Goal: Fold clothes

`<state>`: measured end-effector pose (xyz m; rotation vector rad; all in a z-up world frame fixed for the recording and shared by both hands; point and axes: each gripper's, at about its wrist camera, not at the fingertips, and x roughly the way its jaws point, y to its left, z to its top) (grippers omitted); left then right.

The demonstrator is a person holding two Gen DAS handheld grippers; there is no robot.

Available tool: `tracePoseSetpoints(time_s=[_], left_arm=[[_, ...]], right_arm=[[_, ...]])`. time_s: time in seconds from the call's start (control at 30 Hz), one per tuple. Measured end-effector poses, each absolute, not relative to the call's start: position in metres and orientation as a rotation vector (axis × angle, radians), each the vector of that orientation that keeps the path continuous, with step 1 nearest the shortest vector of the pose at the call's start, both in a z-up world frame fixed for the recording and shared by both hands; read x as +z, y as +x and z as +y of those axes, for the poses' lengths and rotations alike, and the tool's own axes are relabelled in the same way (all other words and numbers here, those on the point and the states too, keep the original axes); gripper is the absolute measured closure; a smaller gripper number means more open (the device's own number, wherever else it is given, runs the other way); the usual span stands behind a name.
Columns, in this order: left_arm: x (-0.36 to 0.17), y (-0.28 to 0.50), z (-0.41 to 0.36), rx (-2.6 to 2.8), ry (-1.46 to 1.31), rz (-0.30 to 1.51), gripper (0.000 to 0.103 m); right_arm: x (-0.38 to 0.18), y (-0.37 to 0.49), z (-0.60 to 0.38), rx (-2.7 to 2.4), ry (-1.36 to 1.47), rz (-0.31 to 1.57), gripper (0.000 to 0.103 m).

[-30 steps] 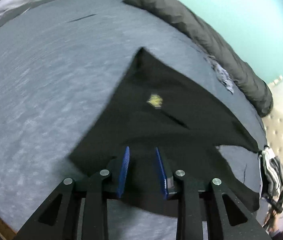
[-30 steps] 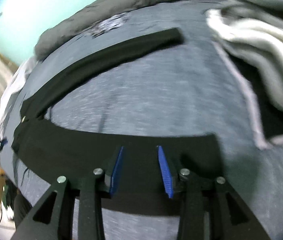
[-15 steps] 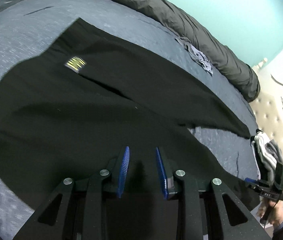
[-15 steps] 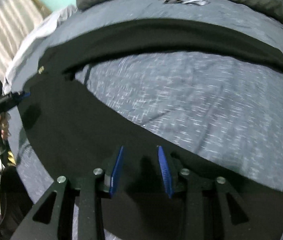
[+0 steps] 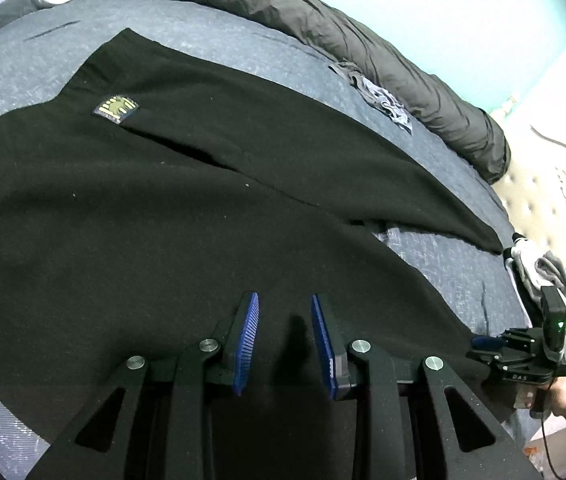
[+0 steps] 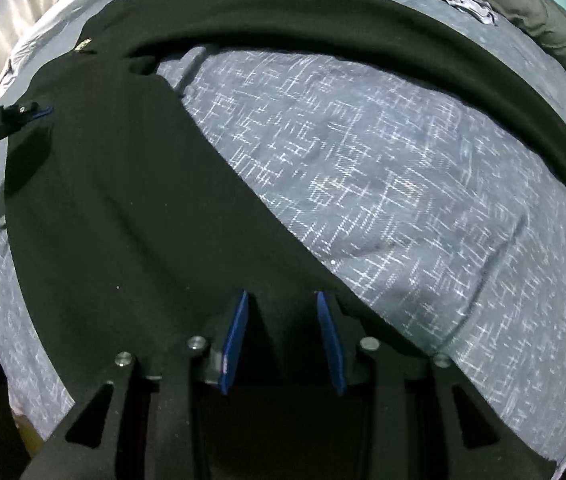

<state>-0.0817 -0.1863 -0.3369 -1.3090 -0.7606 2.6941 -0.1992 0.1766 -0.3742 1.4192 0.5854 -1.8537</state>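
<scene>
A pair of black trousers (image 5: 163,208) with a small yellow label (image 5: 117,109) lies spread on the grey bed cover (image 5: 43,60), legs apart. My left gripper (image 5: 285,312) hovers open over the waist end, nothing between its blue pads. My right gripper (image 6: 283,312) is open over the end of the near leg (image 6: 123,220); the far leg (image 6: 363,28) curves along the back. Each gripper shows in the other's view: the right one in the left wrist view (image 5: 523,352), the left one in the right wrist view (image 6: 3,120).
A rolled dark grey duvet (image 5: 363,48) lies along the far bed edge by the teal wall. A small patterned garment (image 5: 383,100) sits near it. A pile of white and grey clothes (image 5: 543,272) lies at the right, by the tufted headboard (image 5: 555,200).
Both grippers stayed open and swung over the trousers, which now lie spread out flat with the legs apart. The camera views shifted closer to the cloth.
</scene>
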Motion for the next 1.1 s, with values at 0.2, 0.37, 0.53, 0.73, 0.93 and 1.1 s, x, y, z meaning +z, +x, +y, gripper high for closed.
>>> tracePoseSetpoints(time_s=[0.2, 0.37, 0.53, 0.73, 0.93, 1.1], left_arm=[[-0.339, -0.082, -0.185, 2.692, -1.304, -0.759, 0.073], [-0.336, -0.079, -0.186, 2.696, -1.288, -0.757, 0.073], [-0.335, -0.076, -0.191, 2.701, -1.278, -0.785, 0.073], [-0.335, -0.077, -0.194, 2.702, -1.283, -0.799, 0.073], [-0.337, -0.078, -0.197, 2.703, -1.29, -0.81, 0.073], [-0.336, -0.08, -0.195, 2.709, -1.288, -0.808, 0.071]], right_arm=[[-0.376, -0.204, 0.183, -1.852, 1.417, 0.57, 0.101], [-0.364, -0.205, 0.186, -1.874, 1.369, 0.586, 0.102], [-0.34, -0.22, 0.204, -1.956, 1.314, 0.496, 0.102], [-0.368, -0.219, 0.188, -1.967, 1.394, 0.55, 0.102], [-0.365, -0.221, 0.197, -1.987, 1.398, 0.411, 0.101], [-0.35, -0.225, 0.193, -2.004, 1.36, 0.353, 0.079]])
